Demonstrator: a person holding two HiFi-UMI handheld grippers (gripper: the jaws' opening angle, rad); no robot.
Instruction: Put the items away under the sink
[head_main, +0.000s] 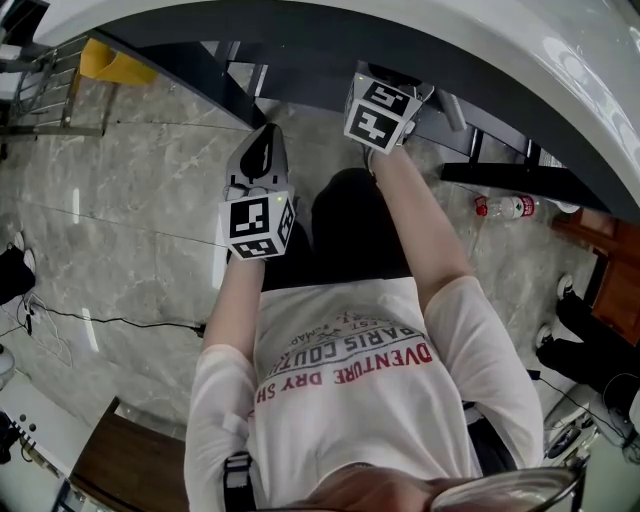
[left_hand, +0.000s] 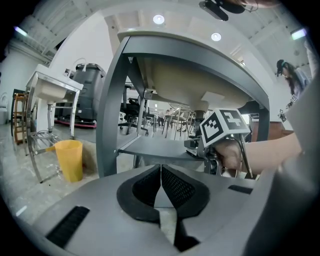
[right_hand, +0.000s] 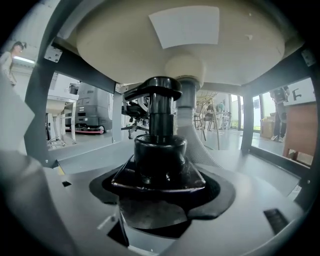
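1. Sink (head_main: 560, 60): white basin on a grey metal frame (left_hand: 112, 100). A flat grey shelf (left_hand: 155, 147) sits inside the frame, under the basin.
2. Person: short-sleeved white T-shirt (head_main: 350, 390), facing the sink with both arms stretched towards it.
3. Floor (head_main: 130, 200): grey marbled tile around the sink.
4. Yellow bin (left_hand: 69, 159): upright on the floor, left of the sink frame and apart from it.
5. Left claw (left_hand: 161, 172): jaws together, nothing between them. It is pointed at the front of the sink, low, outside the frame and level with the shelf.
6. Right claw (right_hand: 159, 175): clamped on the squarish base of a black bottle (right_hand: 160, 145). It is reached in under the basin, farther in than the left claw.
7. Black bottle: upright, with a round shoulder, a narrow neck and a wide dark cap. It is directly below the underside of the basin, just in front of the pale corrugated drain hose (right_hand: 200, 145). Contact with the shelf cannot be determined.
8. Clear plastic bottle (head_main: 508, 207), red cap: lying on its side on the floor, right of the sink frame.
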